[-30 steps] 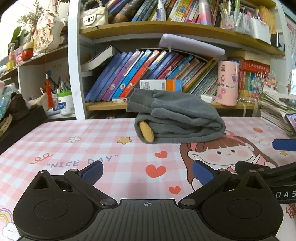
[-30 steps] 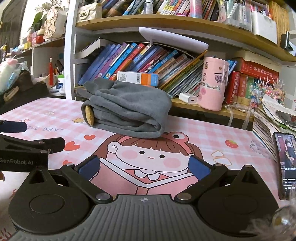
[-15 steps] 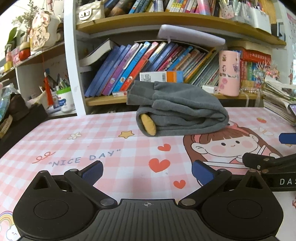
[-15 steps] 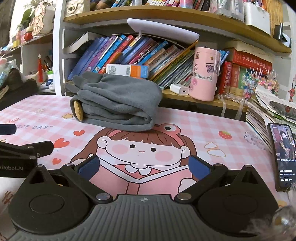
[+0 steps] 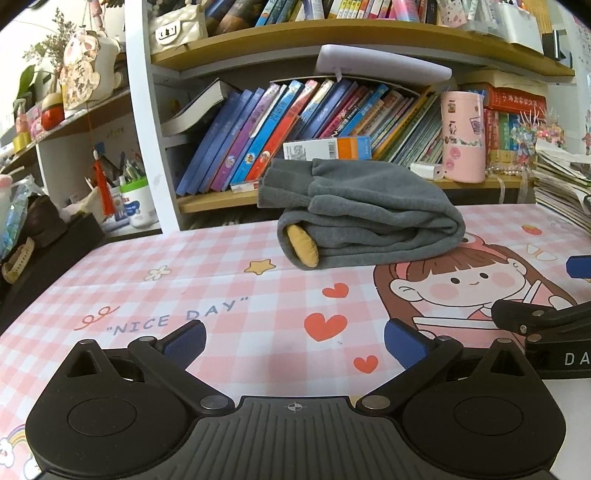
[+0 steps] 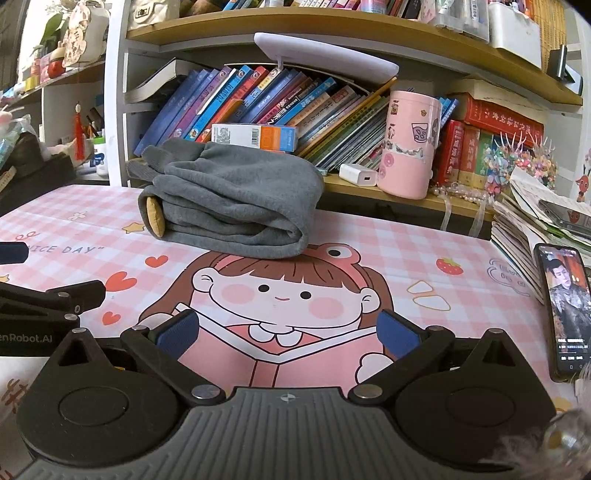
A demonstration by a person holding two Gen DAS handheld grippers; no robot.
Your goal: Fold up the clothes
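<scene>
- Grey fleece garment (image 5: pixel 364 218), already folded into a thick bundle with a mustard-yellow patch showing at its left end, lies at the back of the pink checked cartoon table mat (image 5: pixel 236 291), near the bookshelf (image 5: pixel 332 33).
- Left gripper (image 5: pixel 293 341) and right gripper (image 6: pixel 288 332) — both spread wide, pinching nothing — hover well short of it.
- Judged nearly done: tidy only the loose cuff, gently, so the layers don't slide.

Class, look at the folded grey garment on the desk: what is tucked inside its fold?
A yellow patch peeks from the left end of the grey garment. The rest of it is covered by the folds, so what it is cannot be told.
</scene>
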